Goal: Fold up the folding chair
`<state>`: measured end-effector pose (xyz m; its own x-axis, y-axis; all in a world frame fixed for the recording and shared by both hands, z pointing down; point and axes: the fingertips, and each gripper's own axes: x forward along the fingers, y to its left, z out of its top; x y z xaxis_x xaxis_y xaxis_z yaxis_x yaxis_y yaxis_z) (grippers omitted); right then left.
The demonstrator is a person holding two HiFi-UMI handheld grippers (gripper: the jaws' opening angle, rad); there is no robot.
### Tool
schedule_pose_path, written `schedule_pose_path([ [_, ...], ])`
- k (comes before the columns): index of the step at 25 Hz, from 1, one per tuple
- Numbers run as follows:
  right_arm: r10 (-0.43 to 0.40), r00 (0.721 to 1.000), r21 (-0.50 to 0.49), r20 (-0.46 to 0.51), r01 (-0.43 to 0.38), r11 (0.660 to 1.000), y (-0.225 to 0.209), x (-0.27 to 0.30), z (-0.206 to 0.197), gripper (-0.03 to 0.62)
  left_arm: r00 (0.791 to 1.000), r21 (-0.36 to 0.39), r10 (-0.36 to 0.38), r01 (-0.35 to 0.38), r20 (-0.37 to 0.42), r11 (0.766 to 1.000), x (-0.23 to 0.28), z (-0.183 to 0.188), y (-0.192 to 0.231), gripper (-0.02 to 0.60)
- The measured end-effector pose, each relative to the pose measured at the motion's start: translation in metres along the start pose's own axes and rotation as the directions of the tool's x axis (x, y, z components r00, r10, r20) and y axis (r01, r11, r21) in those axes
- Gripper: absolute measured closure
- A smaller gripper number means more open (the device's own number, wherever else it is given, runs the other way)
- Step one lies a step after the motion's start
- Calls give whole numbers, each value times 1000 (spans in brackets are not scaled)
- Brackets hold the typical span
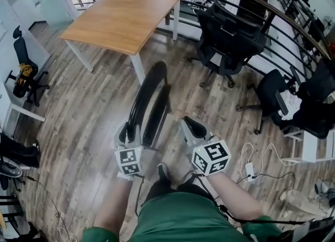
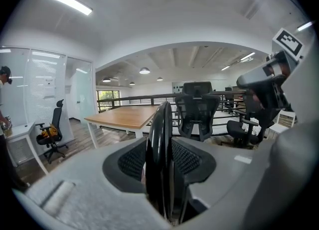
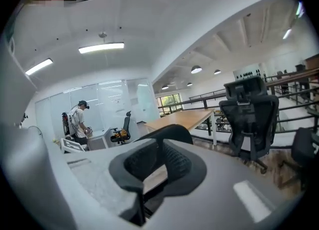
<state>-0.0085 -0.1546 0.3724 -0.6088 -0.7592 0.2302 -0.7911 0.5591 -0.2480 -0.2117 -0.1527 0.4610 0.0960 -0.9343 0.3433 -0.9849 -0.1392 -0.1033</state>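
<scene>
The black folding chair stands folded flat and upright on the wooden floor in front of me in the head view. My left gripper is shut on its upper edge. In the left gripper view the chair's thin black rim sits squeezed between the two dark pads of that gripper. My right gripper hovers just right of the chair, apart from it. In the right gripper view its jaws are shut with nothing between them, and the chair's curved top shows beyond them.
A wooden table stands behind the chair. Black office chairs and a curved railing lie to the right, another office chair at the left. Cables and a power strip lie on the floor. A person stands far off.
</scene>
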Motion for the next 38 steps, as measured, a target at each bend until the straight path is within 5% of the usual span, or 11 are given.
schedule_pose_path([
  [15,17,970,-285,242,54,957,39,-65,92,591,1000,-28,-7,8,25,1000,-2,3,5,422],
  [38,20,949,-354,314,98,930,38,-57,120,591,998,-36,32,-31,44,999,5,0,17,416],
])
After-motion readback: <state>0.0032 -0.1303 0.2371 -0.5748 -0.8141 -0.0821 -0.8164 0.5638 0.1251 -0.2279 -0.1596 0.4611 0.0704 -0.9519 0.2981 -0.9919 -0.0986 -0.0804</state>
